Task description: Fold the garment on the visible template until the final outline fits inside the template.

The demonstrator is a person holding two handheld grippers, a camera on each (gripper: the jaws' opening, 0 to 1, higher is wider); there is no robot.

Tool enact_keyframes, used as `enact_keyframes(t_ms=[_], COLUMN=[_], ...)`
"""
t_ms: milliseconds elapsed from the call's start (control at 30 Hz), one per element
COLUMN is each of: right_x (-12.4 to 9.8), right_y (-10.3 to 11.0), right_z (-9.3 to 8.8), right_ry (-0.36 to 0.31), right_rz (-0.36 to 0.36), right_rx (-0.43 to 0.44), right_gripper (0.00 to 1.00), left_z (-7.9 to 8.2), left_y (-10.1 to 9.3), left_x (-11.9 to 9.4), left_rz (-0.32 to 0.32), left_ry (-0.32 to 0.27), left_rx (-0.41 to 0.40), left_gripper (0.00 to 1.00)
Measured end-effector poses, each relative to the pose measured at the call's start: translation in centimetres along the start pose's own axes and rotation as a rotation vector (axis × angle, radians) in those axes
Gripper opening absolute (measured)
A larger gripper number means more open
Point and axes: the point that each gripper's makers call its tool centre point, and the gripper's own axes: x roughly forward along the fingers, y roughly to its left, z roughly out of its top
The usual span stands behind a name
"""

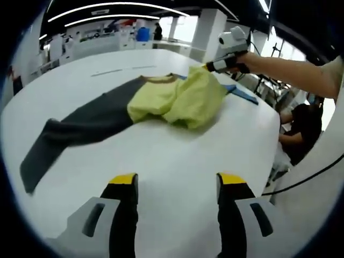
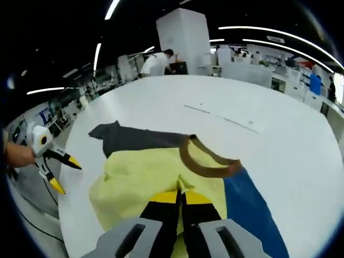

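A yellow-green garment [image 1: 183, 99] with dark grey sleeves [image 1: 80, 126] and a brown collar [image 1: 161, 79] lies bunched on the white table. Under its far side is a blue template [image 1: 243, 93]. My right gripper [image 1: 208, 66], held by a hand, is shut on the garment's yellow fabric and lifts that edge. In the right gripper view its jaws [image 2: 181, 196] pinch the yellow cloth [image 2: 140, 177] just below the collar [image 2: 207, 161], with the blue template [image 2: 252, 209] to the right. My left gripper [image 1: 177, 183] is open over bare table, apart from the garment, and appears again as the left gripper [image 2: 67, 176] by the table edge.
The round white table [image 1: 177, 150] drops off close to the right, where a seated person [image 1: 301, 134] and a black cable [image 1: 306, 177] are. Desks and people stand far behind, one person [image 2: 156, 62] beyond the table. Bare tabletop [image 2: 242, 107] spreads past the garment.
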Motion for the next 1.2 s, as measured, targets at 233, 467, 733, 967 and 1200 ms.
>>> enact_keyframes(t_ms=[233, 467, 733, 967, 1200], right_x=[-1.5, -3.0, -5.0, -6.4, -7.0], right_y=[0.3, 0.9, 1.5, 2.2, 2.7], right_z=[0.6, 1.1, 1.1, -0.9, -2.7], right_ry=[-0.042, -0.077, -0.126, -0.103, -0.088], right_rz=[0.000, 0.009, 0.006, 0.000, 0.008], right_rx=[-0.009, -0.033, -0.039, -0.069, -0.058], right_gripper=[0.04, 0.11, 0.17, 0.18, 0.20], left_z=[1.0, 1.7, 2.5, 3.2, 3.9], left_y=[-0.9, -1.9, -2.6, -3.2, -3.4], left_x=[1.0, 1.8, 2.3, 3.1, 3.7], left_rz=[-0.022, -0.047, -0.062, -0.072, -0.075], left_ry=[-0.011, -0.012, -0.021, -0.030, -0.043], left_rx=[0.022, 0.032, 0.048, 0.057, 0.056], left_gripper=[0.53, 0.51, 0.46, 0.44, 0.40])
